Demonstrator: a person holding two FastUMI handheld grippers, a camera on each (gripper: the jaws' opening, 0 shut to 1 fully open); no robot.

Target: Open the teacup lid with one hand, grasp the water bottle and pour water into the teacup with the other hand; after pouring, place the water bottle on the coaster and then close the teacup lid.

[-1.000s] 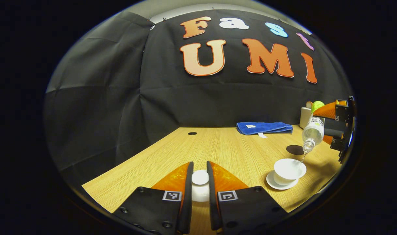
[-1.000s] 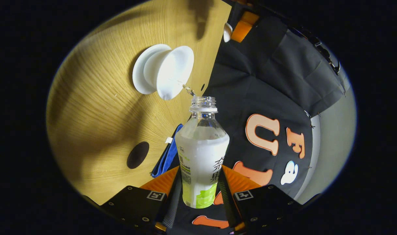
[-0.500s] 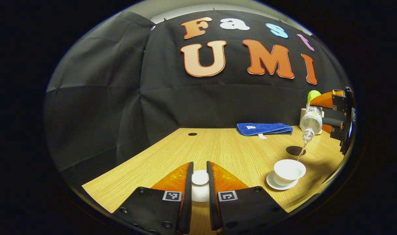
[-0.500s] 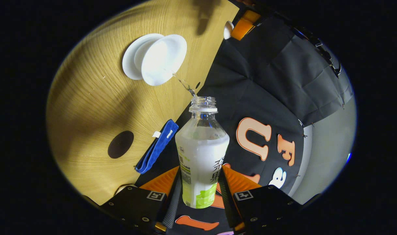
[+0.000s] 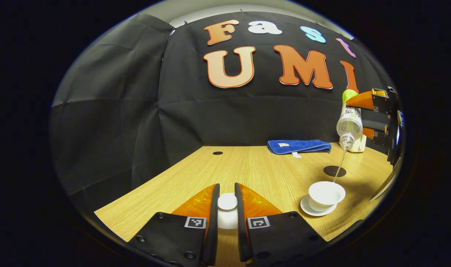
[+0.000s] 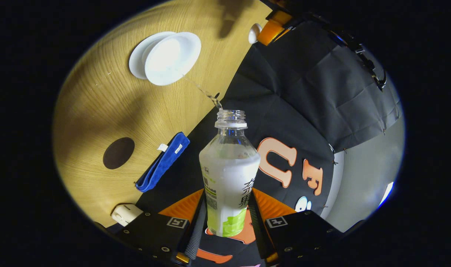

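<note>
The pouring step is in hand. The right gripper has its jaws clenched on the water bottle, both fingers pressing on the lower body near the label. The bottle is tilted with its open mouth toward the teacup, and a thin stream of water runs from the mouth into the cup. In the left gripper view the same bottle hangs high above the teacup, well apart from it, and the stream falls near the far rim of the cup. The cup stands on its white saucer on the counter.

The left gripper hovers low over the counter, well apart from the cup, with its jaws grasping the white teacup lid by the knob. So the lid is off, and the closing step is not yet done.

The dark round coaster lies on the counter just behind the teacup, and nothing stands on it. A folded blue cloth lies farther back near the wall, and a small white object sits near the counter's edge.

In my judgement the next move calls for turning the bottle upright to cut the stream cleanly, because from this height the water can easily miss the rim. Then the bottle must come down with its base flat on the coaster before the jaws release. After that the lid goes back on the cup.
</note>
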